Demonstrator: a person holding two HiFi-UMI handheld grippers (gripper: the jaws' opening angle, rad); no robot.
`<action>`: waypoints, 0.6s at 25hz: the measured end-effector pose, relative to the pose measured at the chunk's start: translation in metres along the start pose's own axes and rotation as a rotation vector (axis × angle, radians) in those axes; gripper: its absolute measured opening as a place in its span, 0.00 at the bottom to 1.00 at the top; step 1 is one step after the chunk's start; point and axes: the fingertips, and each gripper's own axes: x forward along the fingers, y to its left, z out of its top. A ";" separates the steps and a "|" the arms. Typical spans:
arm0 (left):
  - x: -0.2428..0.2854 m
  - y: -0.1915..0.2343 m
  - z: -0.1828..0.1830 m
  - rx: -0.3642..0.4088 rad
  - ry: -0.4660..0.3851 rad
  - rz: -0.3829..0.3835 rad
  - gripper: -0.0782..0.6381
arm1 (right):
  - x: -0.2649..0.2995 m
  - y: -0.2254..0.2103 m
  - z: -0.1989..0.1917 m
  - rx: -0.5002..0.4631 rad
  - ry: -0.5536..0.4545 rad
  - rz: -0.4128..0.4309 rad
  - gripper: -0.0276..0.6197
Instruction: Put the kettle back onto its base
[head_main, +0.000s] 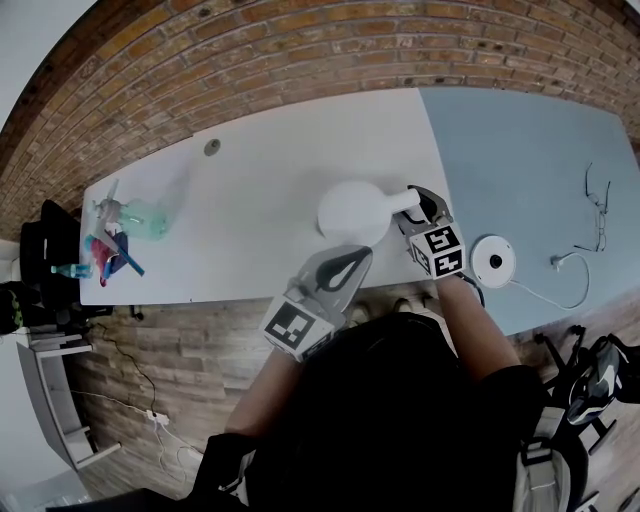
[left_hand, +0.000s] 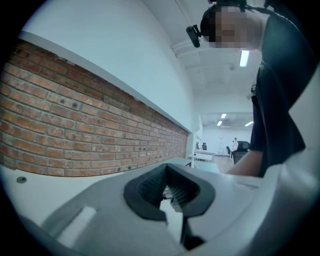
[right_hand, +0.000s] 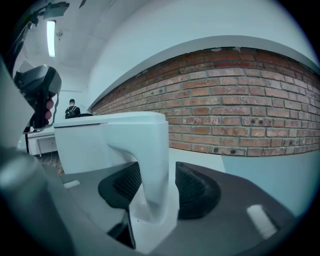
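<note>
Head view first, from the left: at the left end of the table (head_main: 270, 180) lies a small clutter of things, a green bottle (head_main: 150, 220) among them, close to the front left corner. Further along, your left gripper (head_main: 358, 258) hangs over the front edge of the table, just in front of the kettle. In the left gripper view its jaws (left_hand: 167, 187) are drawn together at the tips with nothing between them, so these tongs are clenched and empty. The white kettle (head_main: 352, 212) stands on the white half of the table, about midway between the front and back edges, with its handle (head_main: 403, 200) pointing right toward the seam where the blue-grey half begins. Your right gripper (head_main: 425, 205) reaches in from the front edge at that handle. In the right gripper view the handle (right_hand: 152, 165) stands upright between the two dark pads (right_hand: 195, 187). A thin pale gap shows on its right side, so these tongs are released around it and are not yet grasping it. The round white base (head_main: 493, 260) sits on the blue-grey half near the front edge, apart from the kettle and just right of your right gripper. Its cable (head_main: 545, 295) trails off to the right. A pair of glasses (head_main: 598, 215) lies near the right end.
</note>
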 end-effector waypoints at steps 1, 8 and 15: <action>0.000 0.000 0.001 0.005 -0.001 0.000 0.11 | 0.002 0.001 0.000 0.000 -0.002 -0.002 0.34; -0.005 0.002 0.000 0.000 0.005 0.011 0.11 | 0.011 -0.005 0.000 0.016 -0.005 -0.056 0.17; -0.014 0.008 0.005 0.002 -0.014 0.021 0.11 | 0.011 -0.007 0.001 0.054 -0.014 -0.092 0.17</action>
